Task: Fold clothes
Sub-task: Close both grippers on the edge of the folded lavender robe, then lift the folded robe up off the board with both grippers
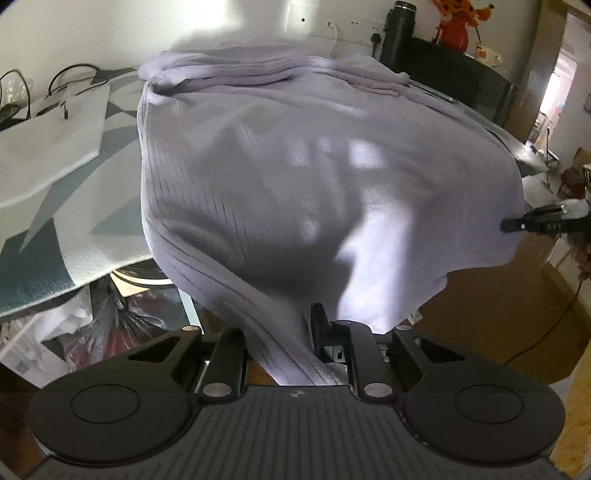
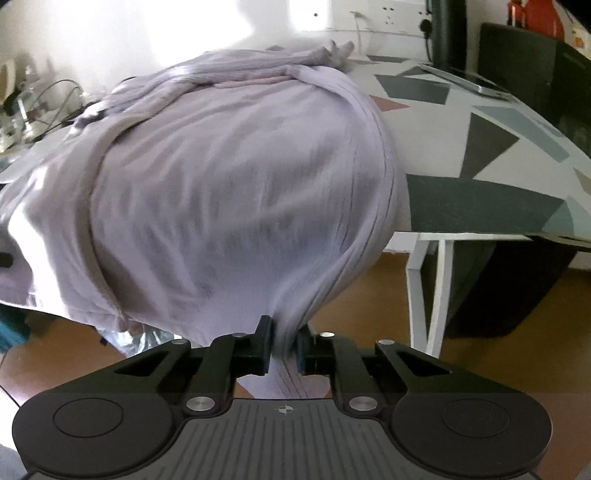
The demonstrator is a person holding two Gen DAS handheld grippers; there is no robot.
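The lavender ribbed garment (image 1: 295,177) lies spread over the near edge of a table covered by a cloth with a grey and teal geometric pattern (image 1: 55,236). Its far end is bunched in folds close to the wall; its near end hangs past the table edge toward both grippers.

The left gripper (image 1: 284,343) is clamped on the near left corner of the garment. The fabric gathers into a twisted rope that runs down between the two fingers. The right gripper (image 2: 284,347) is clamped on the near right corner in the same way, with pleated cloth pinched between its black fingers (image 2: 264,343). In the left wrist view the tip of the right gripper shows at the right edge of the garment.

A white paper bag with black handles (image 1: 62,125) lies on the table to the left of the garment. A dark bottle (image 1: 399,33) and an orange decoration (image 1: 458,26) stand at the far right. A white table leg (image 2: 432,291) stands over the brown floor (image 2: 517,350).
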